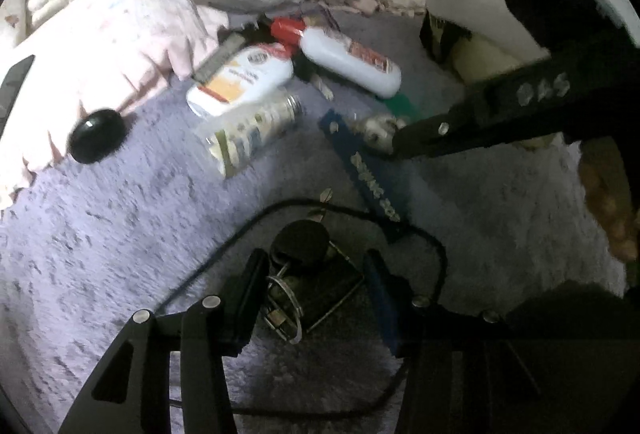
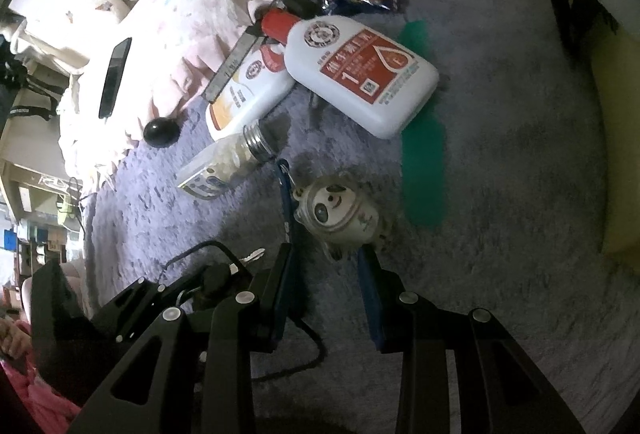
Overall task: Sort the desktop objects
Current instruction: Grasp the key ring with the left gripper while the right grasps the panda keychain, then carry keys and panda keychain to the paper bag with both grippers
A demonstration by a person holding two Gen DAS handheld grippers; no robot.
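Between the spread fingers of the left gripper, a black car key on a metal ring lies on the lilac fluffy rug. Farther out, the right gripper pinches a round panda keychain, beyond which lie two white plastic bottles.

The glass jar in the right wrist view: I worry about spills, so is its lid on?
No, the glass jar lies on its side with its threaded metal neck bare and no lid on it.
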